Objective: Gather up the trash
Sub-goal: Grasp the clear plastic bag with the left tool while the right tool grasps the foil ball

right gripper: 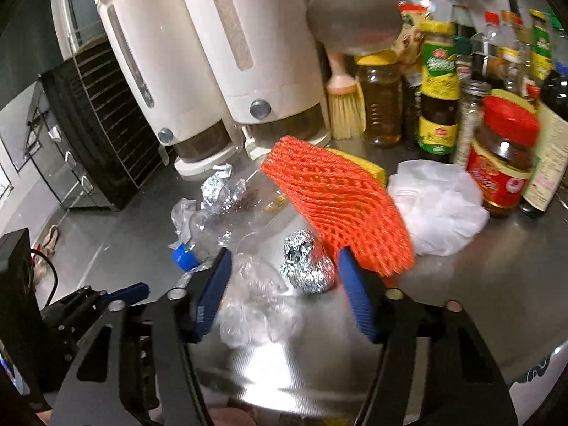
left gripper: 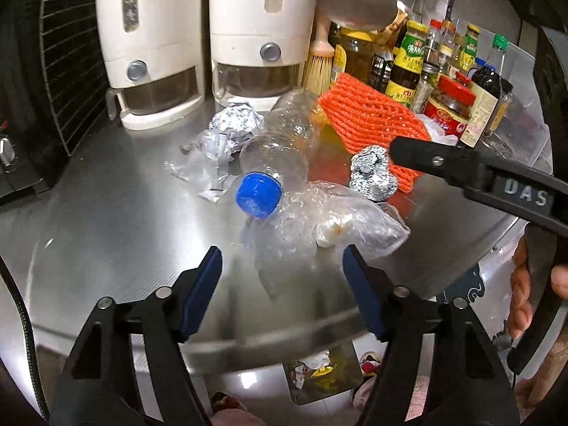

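Observation:
Trash lies on a steel counter (left gripper: 106,213). A clear plastic bottle (left gripper: 280,142) with a blue cap (left gripper: 257,194) lies on its side. A crumpled clear bag (left gripper: 326,227) lies just beyond my open, empty left gripper (left gripper: 282,277). A foil ball (left gripper: 371,174) sits beside an orange foam net (left gripper: 369,117). More crumpled foil (left gripper: 234,122) and film lie behind the bottle. My right gripper (right gripper: 284,284) is open, its fingers either side of the foil ball (right gripper: 305,266), close above the clear bag (right gripper: 255,305). The net (right gripper: 337,202) and a white bag (right gripper: 440,206) lie beyond.
Two white dispensers (left gripper: 152,42) stand at the back. A brush (left gripper: 319,67), a ladle (left gripper: 358,3) and several sauce bottles and jars (left gripper: 451,106) crowd the back right. A black rack (left gripper: 67,71) stands at the left. A bin with trash (left gripper: 319,372) shows below the counter edge.

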A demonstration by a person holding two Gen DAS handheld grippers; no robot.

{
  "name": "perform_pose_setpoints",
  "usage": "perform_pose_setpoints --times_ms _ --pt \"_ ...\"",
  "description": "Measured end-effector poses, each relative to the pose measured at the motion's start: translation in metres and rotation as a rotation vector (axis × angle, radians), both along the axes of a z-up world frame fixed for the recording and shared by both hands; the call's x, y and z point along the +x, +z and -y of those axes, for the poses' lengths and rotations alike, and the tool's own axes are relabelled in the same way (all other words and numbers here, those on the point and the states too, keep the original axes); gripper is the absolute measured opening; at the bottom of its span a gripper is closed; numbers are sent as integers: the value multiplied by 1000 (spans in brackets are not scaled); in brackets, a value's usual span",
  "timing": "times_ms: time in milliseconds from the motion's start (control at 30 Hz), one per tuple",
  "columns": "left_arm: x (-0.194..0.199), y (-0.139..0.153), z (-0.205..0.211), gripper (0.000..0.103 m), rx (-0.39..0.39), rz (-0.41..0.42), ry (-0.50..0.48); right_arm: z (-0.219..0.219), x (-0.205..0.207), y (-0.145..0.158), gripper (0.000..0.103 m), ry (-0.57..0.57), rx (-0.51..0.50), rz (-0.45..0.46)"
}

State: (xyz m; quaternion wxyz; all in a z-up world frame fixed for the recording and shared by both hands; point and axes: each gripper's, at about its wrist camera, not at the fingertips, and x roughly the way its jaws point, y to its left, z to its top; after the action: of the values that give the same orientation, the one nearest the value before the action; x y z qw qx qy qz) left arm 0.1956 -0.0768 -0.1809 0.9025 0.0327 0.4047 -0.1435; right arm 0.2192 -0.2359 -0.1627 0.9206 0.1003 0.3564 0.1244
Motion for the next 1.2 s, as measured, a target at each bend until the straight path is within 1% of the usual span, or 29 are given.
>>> perform_pose_setpoints --times_ms 67,100,200,267,300,333,367,400,467,500,533,700,833,1033,1200 --pt "6 -4 1 63 -7 -9 -5 -4 8 -6 50 10 -17 -8" --pt "10 -6 2 62 -13 -14 -8 -6 12 -8 48 15 -25 -11" --pt "17 -11 4 55 -23 -27 -18 -9 22 -18 44 22 -32 -30" --pt "21 -14 7 45 -31 -37 -35 -12 26 -24 40 27 -34 -41" --pt "22 -15 8 42 -31 -38 -40 -14 27 -27 39 31 -41 -42" --pt "23 -16 10 37 -30 -40 -48 -16 28 -29 35 32 -53 -38" --pt "24 -17 12 30 -30 -47 -59 -17 29 -29 30 34 -60 -39" --pt "25 -18 13 26 -34 -49 -65 -19 30 -30 29 38 -62 -44" --pt "26 -18 13 12 -46 -50 -70 -19 31 -31 28 38 -70 -37" --pt "27 -18 13 8 -52 -51 -73 -19 31 -31 27 38 -71 -37" --pt "27 -18 13 0 -56 -52 -75 -19 30 -30 22 33 -75 -36" --pt "17 -9 9 0 -56 -29 -80 -17 19 -24 22 26 -79 -15" --pt "4 0 4 0 -49 -17 -66 -16 4 -14 22 29 -77 4" --pt "-32 20 -4 0 -37 16 -56 -13 -33 8 22 23 -76 42" --pt "-68 33 -10 0 -41 42 -51 -8 -77 24 22 15 -90 75"
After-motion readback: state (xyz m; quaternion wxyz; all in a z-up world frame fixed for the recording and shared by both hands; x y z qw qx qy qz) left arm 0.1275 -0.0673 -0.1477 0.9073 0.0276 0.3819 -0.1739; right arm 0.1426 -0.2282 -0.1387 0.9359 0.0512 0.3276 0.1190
